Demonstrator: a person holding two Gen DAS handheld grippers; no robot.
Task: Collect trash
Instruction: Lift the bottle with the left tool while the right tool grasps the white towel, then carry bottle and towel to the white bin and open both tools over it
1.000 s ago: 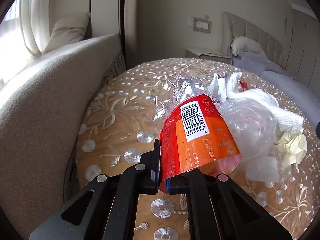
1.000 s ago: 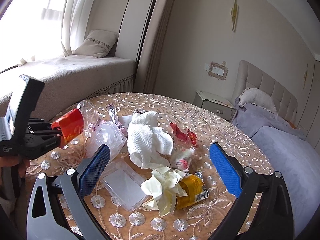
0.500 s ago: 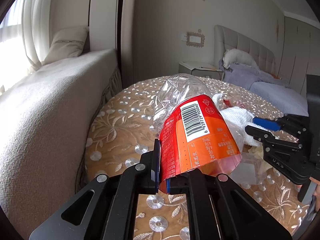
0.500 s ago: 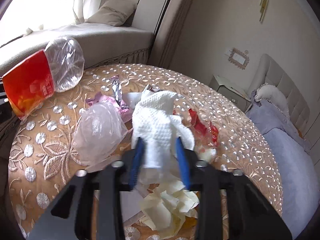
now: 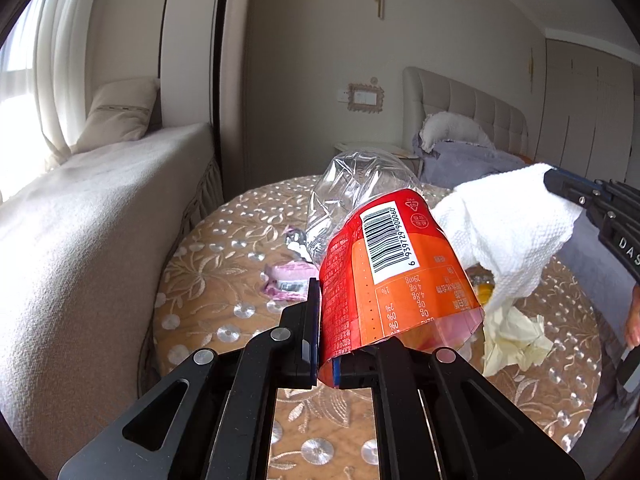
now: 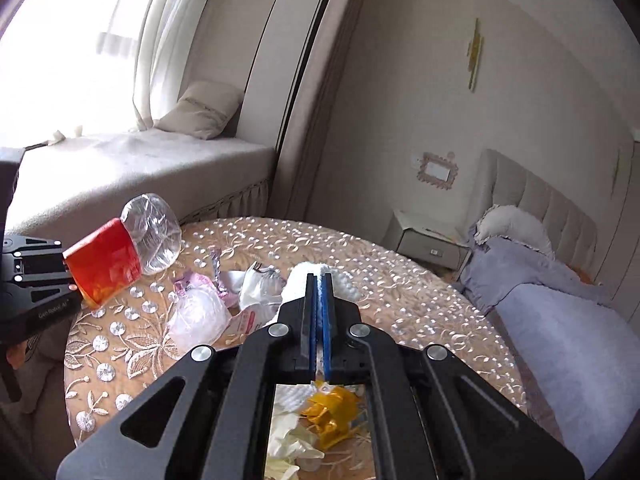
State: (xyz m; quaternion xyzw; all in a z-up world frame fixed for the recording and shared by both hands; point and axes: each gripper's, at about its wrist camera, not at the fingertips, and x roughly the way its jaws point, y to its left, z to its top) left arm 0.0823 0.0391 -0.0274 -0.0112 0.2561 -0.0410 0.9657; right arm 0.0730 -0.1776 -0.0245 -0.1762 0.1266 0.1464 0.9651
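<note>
Left tongs (image 5: 326,344): squeezing the bottle (image 5: 392,272) by its red label, up off the table (image 5: 224,280). Right tongs (image 6: 319,280): wide a second ago, now pinched shut on the towel (image 5: 508,232), up off the pile. Means two bits of trash picked up, ready for a bin; no bin in sight. Counted: two tongs, one bottle, one towel. On the table: one pink wrapper (image 5: 286,280), one clear bag (image 6: 198,316), one yellow paper (image 5: 516,336), one orange wrapper (image 6: 332,408).

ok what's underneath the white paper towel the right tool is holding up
Under the lifted paper towel lie a crumpled pale yellow napkin and an orange wrapper on the table. The plastic bottle in the left tool hides anything nearer.
</note>
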